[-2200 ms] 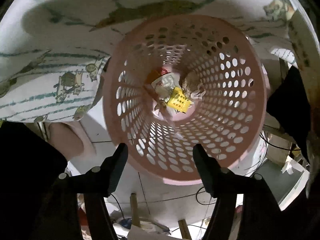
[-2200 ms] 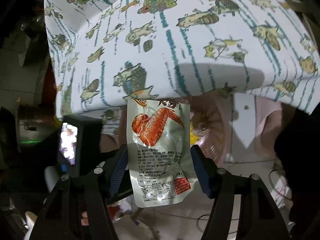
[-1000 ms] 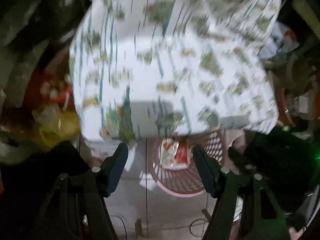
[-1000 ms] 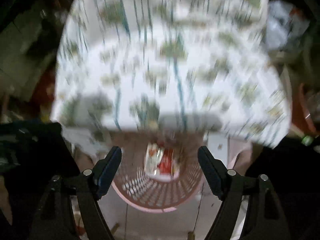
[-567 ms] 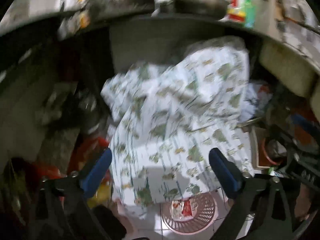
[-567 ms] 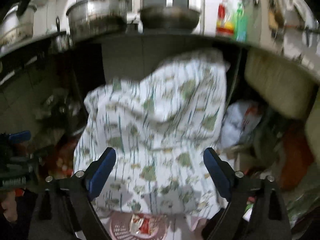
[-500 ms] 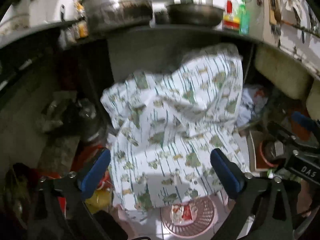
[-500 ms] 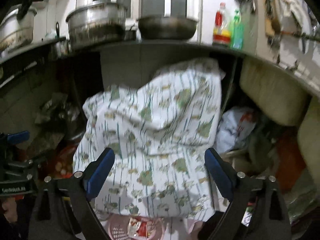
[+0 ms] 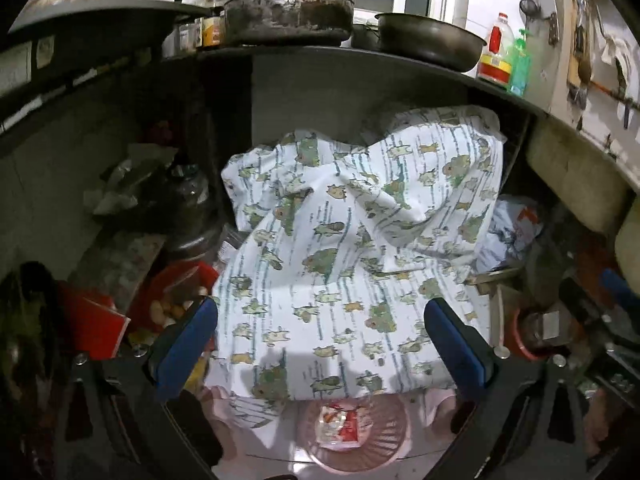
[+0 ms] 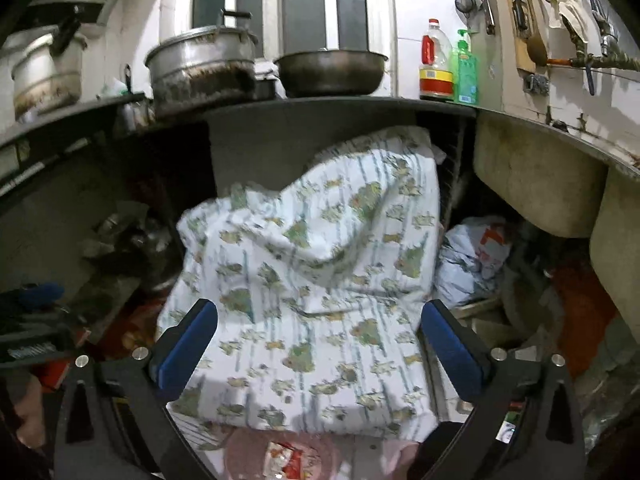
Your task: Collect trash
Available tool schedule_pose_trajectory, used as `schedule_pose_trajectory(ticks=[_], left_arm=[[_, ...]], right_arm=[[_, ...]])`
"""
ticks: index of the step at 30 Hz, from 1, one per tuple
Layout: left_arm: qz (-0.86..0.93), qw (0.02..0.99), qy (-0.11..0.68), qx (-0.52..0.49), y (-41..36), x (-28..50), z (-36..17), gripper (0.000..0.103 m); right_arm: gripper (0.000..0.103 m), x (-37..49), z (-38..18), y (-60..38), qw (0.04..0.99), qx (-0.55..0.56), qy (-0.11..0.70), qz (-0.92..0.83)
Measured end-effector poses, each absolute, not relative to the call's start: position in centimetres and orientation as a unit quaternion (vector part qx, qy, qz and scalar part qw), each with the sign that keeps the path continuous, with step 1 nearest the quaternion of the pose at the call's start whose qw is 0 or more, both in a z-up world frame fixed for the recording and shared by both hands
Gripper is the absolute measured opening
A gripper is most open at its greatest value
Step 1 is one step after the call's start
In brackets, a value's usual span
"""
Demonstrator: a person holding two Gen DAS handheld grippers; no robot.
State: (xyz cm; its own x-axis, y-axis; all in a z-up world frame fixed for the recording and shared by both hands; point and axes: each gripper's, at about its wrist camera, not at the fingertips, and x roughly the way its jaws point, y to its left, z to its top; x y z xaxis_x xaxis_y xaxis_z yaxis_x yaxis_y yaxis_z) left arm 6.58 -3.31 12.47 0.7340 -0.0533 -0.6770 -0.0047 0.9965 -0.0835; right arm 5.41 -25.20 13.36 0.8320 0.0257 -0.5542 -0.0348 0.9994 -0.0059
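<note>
Below both spread hand-held grippers (image 9: pixel 320 340), snack wrapper (image 9: pixel 336 428) lies in basket (image 9: pixel 384 446).

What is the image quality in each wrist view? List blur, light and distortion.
Left wrist view: sharp, the patterned cloth crisp, corners dark, counter edge bowed by the fisheye. Right wrist view: the cloth slightly motion-blurred, the tiled wall bright, the space under the counter dim.

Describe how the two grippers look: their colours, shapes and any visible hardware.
Both look alike. The left gripper and the right gripper each have a black frame with two angled arms, blue rectangular pads on the fingers, and round silver screws. No cables or sleeves are visible.
</note>
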Motion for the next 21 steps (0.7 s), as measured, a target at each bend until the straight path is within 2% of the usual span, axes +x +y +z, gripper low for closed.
schedule_pose_trajectory(ticks=[6, 21], left_arm=[[-0.003, 0.934, 0.357, -0.006, -3.9, 5.6, 12.9, 0.103], [-0.02, 0.935, 0.354, -0.008, -4.7, 4.8, 13.4, 0.103]], right_arm=[[0.103, 4.6, 14.0, -25.0, 0.963, -0.017, 0.268, 0.002], [0.103, 3.8, 14.6, -24.2, 0.964, -0.012, 0.267, 0.006]])
